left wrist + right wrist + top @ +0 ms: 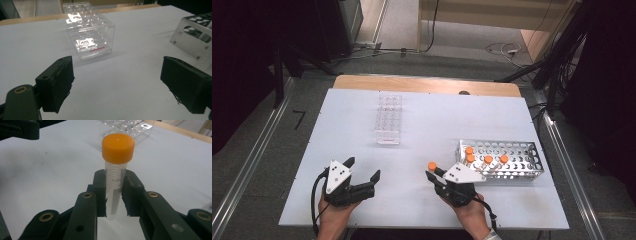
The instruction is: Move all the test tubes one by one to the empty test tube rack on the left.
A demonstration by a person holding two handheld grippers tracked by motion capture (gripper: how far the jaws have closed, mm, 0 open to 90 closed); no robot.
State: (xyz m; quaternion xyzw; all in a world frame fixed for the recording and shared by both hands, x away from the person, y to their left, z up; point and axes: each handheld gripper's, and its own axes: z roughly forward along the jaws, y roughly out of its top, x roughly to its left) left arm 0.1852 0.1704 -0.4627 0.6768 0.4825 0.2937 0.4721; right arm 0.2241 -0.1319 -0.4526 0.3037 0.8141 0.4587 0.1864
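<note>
My right tongs (pixel 435 172) are clamped on a clear tube (pixel 114 187) with an orange cap (pixel 118 148), pads pressing both sides of the tube below the cap. In the high view the tube (pixel 435 169) sits tilted in the tongs, just left of the metal rack (pixel 532 167), above the white counter (pixel 427 125) and not in any hole. The metal rack is on the right side of the counter and has four more orange-capped tubes (pixel 487 160) standing in its near-left part. My left tongs (pixel 362 168) are apart, nothing between them, held over the near-left part of the counter; no earlier picture to compare. In the left gripper view the left tongs (pixel 117 85) frame bare counter, with the clear plastic rack (pixel 88 30) straight ahead, red lettering on its front, holes look empty. A corner of the metal rack (pixel 195 37) shows at the right edge there. The clear plastic rack (pixel 388 119) stands mid-counter, well apart from both tongs. A hand (pixel 332 215) holds each gripper from the bottom edge.
</note>
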